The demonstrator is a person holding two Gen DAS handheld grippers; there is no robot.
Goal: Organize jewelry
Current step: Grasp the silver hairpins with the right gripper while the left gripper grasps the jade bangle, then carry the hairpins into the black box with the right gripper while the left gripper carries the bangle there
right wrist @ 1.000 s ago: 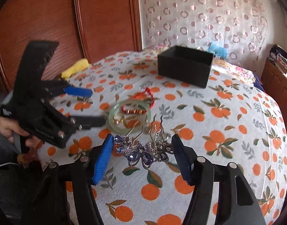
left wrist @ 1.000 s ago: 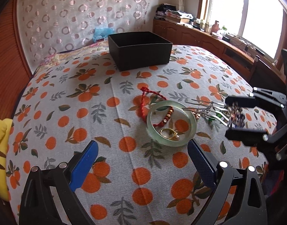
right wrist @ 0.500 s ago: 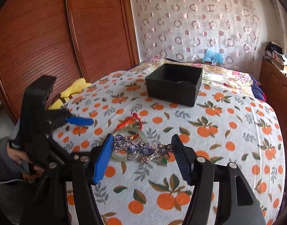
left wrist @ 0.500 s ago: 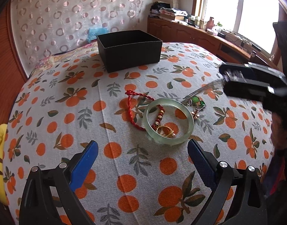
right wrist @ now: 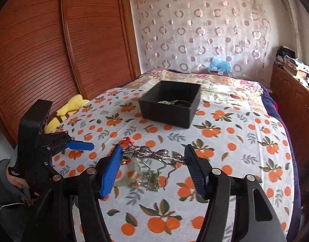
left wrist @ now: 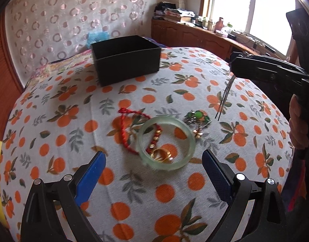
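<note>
My right gripper (right wrist: 153, 157) is shut on a silver jewelled hair comb (right wrist: 154, 154) and holds it above the cloth, prongs hanging down; the prongs (left wrist: 224, 98) show in the left wrist view. My left gripper (left wrist: 153, 167) is open and empty, just in front of a pale green jade bangle (left wrist: 166, 142). A gold ring (left wrist: 161, 154) and a red beaded bracelet (left wrist: 154, 139) lie inside the bangle. A red cord bracelet (left wrist: 127, 125) and a green brooch (left wrist: 198, 117) lie beside it. The black box (right wrist: 170, 105) (left wrist: 126, 59) stands farther back with some jewelry inside.
An orange-patterned cloth (left wrist: 53, 125) covers the bed. A yellow item (right wrist: 70, 105) lies at the left edge by the wooden wardrobe (right wrist: 53, 40). A wooden cabinet (left wrist: 194, 36) with clutter runs along the right under the window.
My right gripper has lifted the hair comb off the cloth and raised it, tilting the prongs down. My left gripper has come a little closer to the bangle.
</note>
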